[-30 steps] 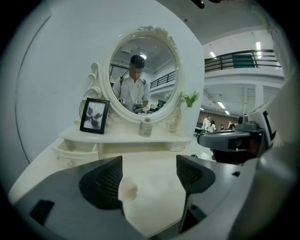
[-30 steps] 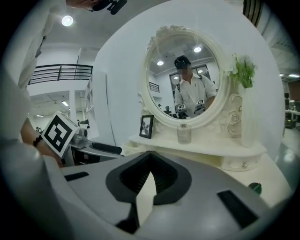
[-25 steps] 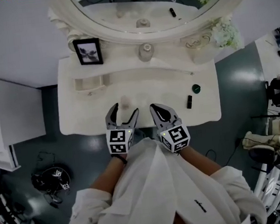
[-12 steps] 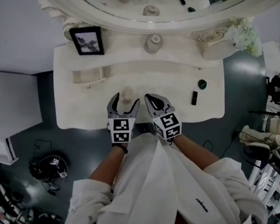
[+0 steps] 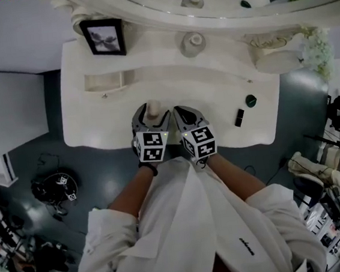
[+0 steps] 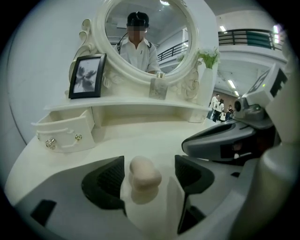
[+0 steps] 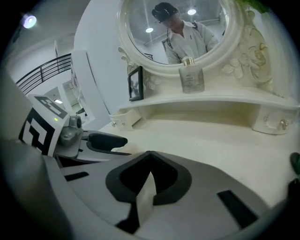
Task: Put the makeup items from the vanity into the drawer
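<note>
Sponge (image 6: 144, 174): beige, smooth, rounded, pinched at the waist, looks soft and squashy. Stands upright on the vanity (image 5: 97, 128) top near the front edge, well apart from the drawer (image 5: 108, 81). Sits between the jaws of the left gripper (image 5: 152, 117) with a gap on both sides, so spread wide, not yet gripping. Right gripper (image 5: 181, 112) just beside, jaws pressed together on nothing.

Lipstick (image 5: 239, 117) and green compact (image 5: 251, 100) far right on the top, near each other, untouched. Drawer at back left under the shelf, pulled out; nothing seen inside from the head view, though hard to be sure.

Judging by that: task barely begun, nothing stowed, at least three items left. Step in hand looks like closing on the sponge, then carrying it left and back to the drawer. Calls for a light squeeze, since likely to deform under the jaws.

Further out: bottle (image 5: 191, 41) on the shelf, photo frame (image 5: 104, 36) back left, flowers (image 5: 317, 50) at right.
</note>
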